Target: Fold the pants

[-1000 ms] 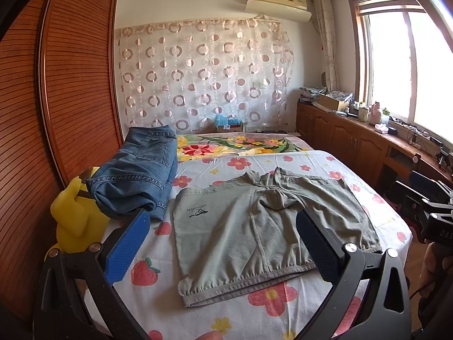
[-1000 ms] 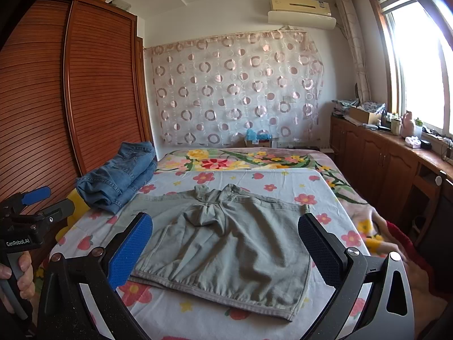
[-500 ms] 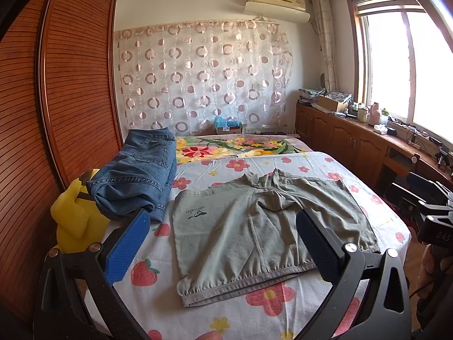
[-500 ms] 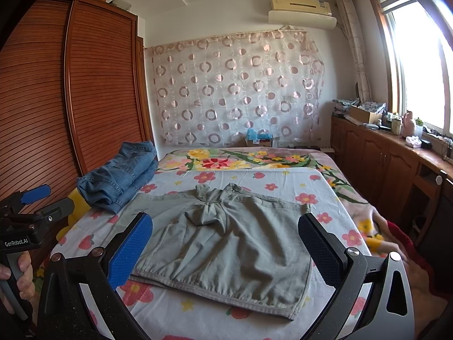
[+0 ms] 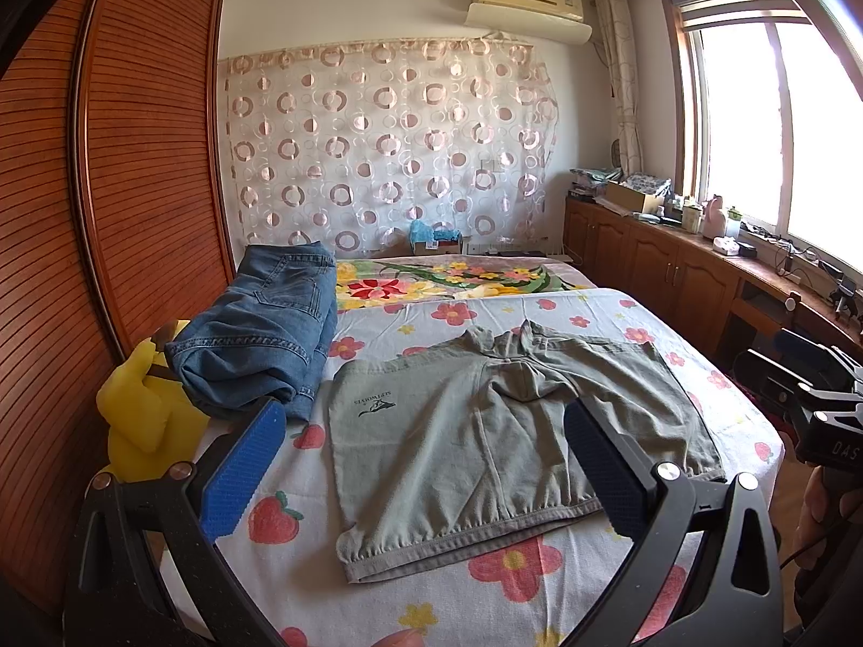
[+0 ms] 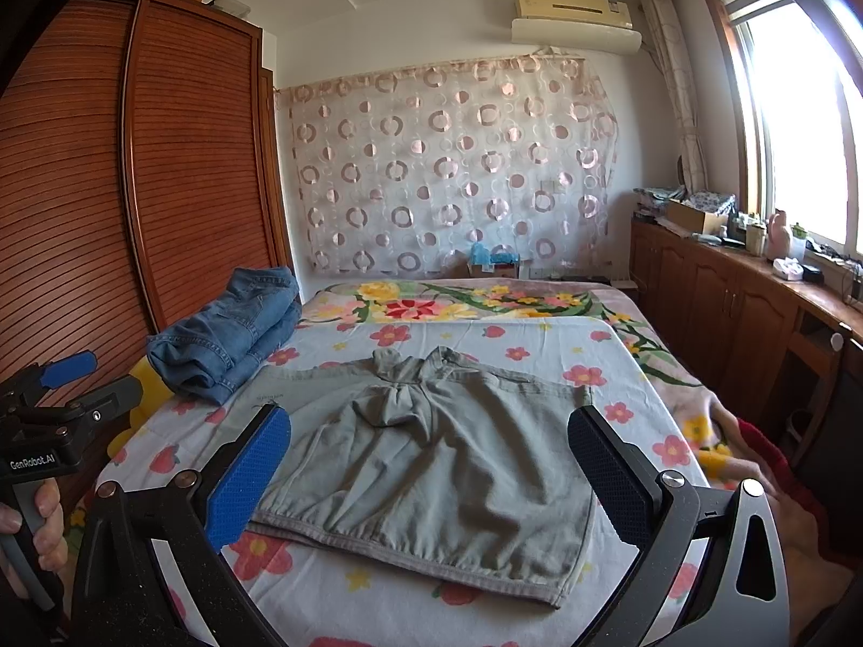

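I hold both grippers above the near edge of the bed (image 5: 539, 609), neither touching anything. My left gripper (image 5: 426, 463) is spread wide and empty, and so is my right gripper (image 6: 431, 474). The grey pants (image 5: 501, 431) lie flat on the flowered sheet, hems toward me, waistband bunched at the far side, with a small printed logo (image 5: 372, 404) on the left leg. A stack of folded jeans (image 5: 264, 334) sits just beside their left edge, and a yellow plush toy (image 5: 140, 415) is wedged by the wardrobe.

As I judge it, the folding has not started, so the step in hand is the first grasp. To do it well, I want each gripper on a matching spot: left on the left hem corner (image 5: 350, 566), right on the right hem corner (image 6: 561, 598). I should pinch only the grey cloth, not the sheet beneath, and lift both sides evenly. The rumpled crotch (image 6: 394, 393) may need smoothing, or the fold will trap a lump. I should also keep the left edge clear of the jeans.
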Tool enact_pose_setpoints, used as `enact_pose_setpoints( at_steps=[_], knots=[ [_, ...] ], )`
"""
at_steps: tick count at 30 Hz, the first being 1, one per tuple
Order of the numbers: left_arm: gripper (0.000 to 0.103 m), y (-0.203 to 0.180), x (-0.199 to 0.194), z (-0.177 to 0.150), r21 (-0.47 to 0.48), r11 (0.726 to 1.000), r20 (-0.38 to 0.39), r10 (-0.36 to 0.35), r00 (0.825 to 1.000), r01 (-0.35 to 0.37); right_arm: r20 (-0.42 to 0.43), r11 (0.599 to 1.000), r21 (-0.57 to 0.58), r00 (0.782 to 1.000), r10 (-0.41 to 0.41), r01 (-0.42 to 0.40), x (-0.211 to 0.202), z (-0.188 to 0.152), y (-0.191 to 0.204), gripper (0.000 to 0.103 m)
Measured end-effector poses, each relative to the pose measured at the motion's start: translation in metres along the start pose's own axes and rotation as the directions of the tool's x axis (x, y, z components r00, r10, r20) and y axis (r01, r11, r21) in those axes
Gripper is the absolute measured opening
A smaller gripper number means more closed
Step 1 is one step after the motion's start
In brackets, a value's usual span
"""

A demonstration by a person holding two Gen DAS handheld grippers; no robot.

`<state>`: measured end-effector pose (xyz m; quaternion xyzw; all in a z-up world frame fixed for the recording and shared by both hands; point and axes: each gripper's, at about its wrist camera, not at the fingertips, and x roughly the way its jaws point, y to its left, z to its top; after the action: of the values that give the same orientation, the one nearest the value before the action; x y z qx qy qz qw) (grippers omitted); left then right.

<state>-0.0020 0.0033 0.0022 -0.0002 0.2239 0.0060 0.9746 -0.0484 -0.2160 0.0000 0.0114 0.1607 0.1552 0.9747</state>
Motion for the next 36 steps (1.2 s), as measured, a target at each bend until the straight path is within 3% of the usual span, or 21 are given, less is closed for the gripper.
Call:
enact_pose_setpoints(
  at_steps=[36],
  knots=[
    [0.103, -0.009, -0.008, 0.013, 0.004, 1.000, -0.013, -0.007, 1.000, 0.007, -0.005, 1.000, -0.002, 1.000, 0.005, -0.005, 0.001, 0.000, -0.002, 0.103]
  ],
)
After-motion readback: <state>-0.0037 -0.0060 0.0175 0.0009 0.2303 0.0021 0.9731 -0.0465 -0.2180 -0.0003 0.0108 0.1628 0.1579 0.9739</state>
